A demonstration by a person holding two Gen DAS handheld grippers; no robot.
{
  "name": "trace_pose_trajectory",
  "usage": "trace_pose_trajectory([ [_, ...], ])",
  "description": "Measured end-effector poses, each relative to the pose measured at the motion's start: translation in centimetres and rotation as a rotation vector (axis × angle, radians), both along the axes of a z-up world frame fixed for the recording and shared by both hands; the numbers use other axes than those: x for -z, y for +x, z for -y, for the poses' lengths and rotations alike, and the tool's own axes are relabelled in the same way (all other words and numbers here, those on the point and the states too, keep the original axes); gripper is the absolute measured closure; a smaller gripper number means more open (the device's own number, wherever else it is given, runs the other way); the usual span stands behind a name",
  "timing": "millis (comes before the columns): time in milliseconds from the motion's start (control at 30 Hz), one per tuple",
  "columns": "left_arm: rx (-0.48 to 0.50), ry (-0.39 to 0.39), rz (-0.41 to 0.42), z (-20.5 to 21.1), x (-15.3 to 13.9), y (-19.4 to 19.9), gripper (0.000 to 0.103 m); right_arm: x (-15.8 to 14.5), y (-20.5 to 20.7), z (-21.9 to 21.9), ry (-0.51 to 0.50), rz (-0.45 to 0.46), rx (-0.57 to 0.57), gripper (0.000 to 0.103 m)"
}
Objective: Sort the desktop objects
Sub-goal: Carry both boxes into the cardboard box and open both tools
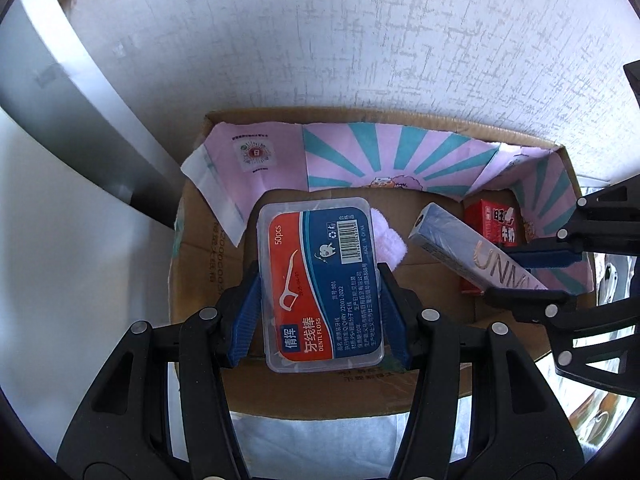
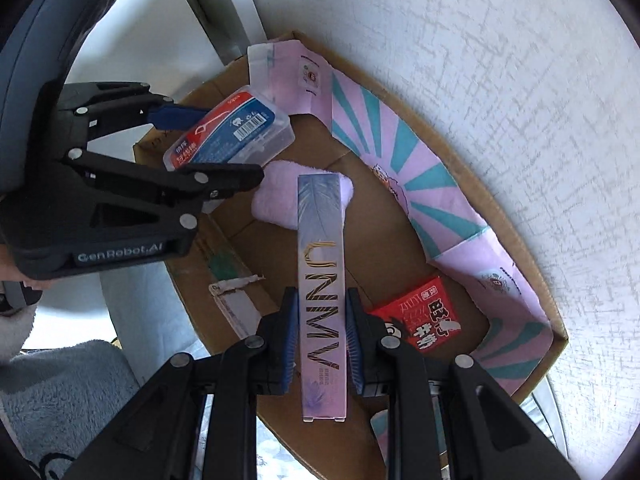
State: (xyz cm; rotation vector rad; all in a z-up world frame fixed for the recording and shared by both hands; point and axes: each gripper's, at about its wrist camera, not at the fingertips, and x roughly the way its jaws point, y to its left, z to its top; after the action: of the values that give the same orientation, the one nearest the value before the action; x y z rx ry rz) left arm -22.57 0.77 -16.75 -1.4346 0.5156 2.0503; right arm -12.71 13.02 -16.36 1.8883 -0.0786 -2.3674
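Observation:
My left gripper (image 1: 318,280) is shut on a clear dental floss box (image 1: 320,280) with a red and blue label, held above the open cardboard box (image 1: 208,264). It also shows in the right wrist view (image 2: 228,132). My right gripper (image 2: 322,308) is shut on a long lilac UNNY carton (image 2: 322,276), held over the cardboard box (image 2: 516,236). The carton also shows in the left wrist view (image 1: 472,252). Inside lie a pink fluffy pad (image 2: 276,200), a red milk carton (image 2: 420,324) and a pink and teal bag (image 1: 360,160).
The cardboard box stands against a white textured wall (image 1: 360,40). A grey metal panel (image 1: 72,120) rises at the left. A grey fluffy cloth (image 2: 60,392) lies at the lower left in the right wrist view.

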Motion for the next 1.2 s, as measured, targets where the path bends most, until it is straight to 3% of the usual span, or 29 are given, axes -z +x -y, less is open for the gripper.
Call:
trace_pose_trajectory([
  [100,-0.003,0.01,-0.02,-0.3,-0.5,0.2,0.051,-0.3,0.0,0.0,0.029,0.005,0.011,0.082],
  [133,-0.009,0.015,-0.031,-0.3,-0.8,0.2,0.044,-0.4,0.1,-0.1,0.031,0.001,0.012,0.082],
  [167,-0.014,0.018,-0.028,-0.3,-0.9,0.2,0.033,-0.5,0.1,-0.1,0.024,0.001,0.012,0.076],
  [200,-0.017,0.023,-0.016,-0.3,-1.0,0.2,0.007,-0.5,0.2,-0.2,0.004,0.015,0.013,0.068],
  [233,-0.021,0.034,0.005,-0.2,-1.0,0.1,0.0,-0.4,0.2,-0.2,0.001,0.026,0.02,0.04],
  [267,-0.025,0.053,0.025,0.0,-1.3,0.1,0.0,-0.4,0.2,-0.3,0.006,0.033,0.029,0.01],
  [333,-0.024,0.071,0.048,0.2,-1.5,0.1,0.0,-0.6,0.7,-0.3,0.016,0.021,0.036,0.001],
  [500,-0.017,0.053,-0.011,-0.1,-2.1,0.5,0.0,-1.5,2.2,-0.6,-0.007,0.006,0.036,0.001],
  [833,-0.038,0.122,-0.026,0.7,-5.1,1.7,0.0,-3.0,3.4,0.4,-0.018,-0.055,0.056,0.001],
  [1100,0.003,0.098,-0.036,-0.1,-6.8,4.0,0.0,-3.4,4.4,1.8,0.034,-0.084,0.046,0.001],
  [1200,0.028,0.074,-0.099,-0.7,-8.0,5.5,0.0,-4.7,5.3,1.0,0.042,-0.08,0.073,0.001],
])
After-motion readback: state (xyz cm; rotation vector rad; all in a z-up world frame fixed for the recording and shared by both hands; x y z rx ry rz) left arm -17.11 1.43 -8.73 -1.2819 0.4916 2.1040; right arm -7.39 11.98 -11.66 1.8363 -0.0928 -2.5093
